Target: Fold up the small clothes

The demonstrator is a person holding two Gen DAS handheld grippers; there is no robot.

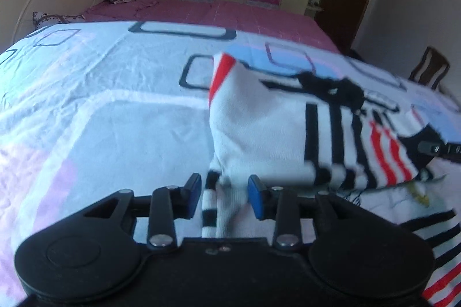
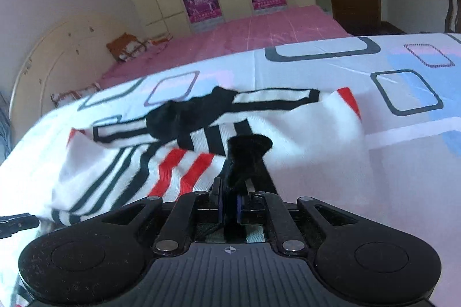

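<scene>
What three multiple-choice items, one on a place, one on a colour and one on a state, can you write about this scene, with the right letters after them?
1. Where is the striped garment?
A. On the patterned bedsheet
B. On a chair
C. On the floor

2. Which colours are the stripes on its white cloth?
A. Green and yellow
B. Black and red
C. Blue only

3. How do the jaws of the right gripper stand?
A. Wide open and empty
B. Shut on a pillow
C. Shut on a black part of the garment

Answers: 1 A, the sheet with rectangles shows around it; 2 B, both colours are plain in both views; 3 C, black cloth is pinched between the pads.
</scene>
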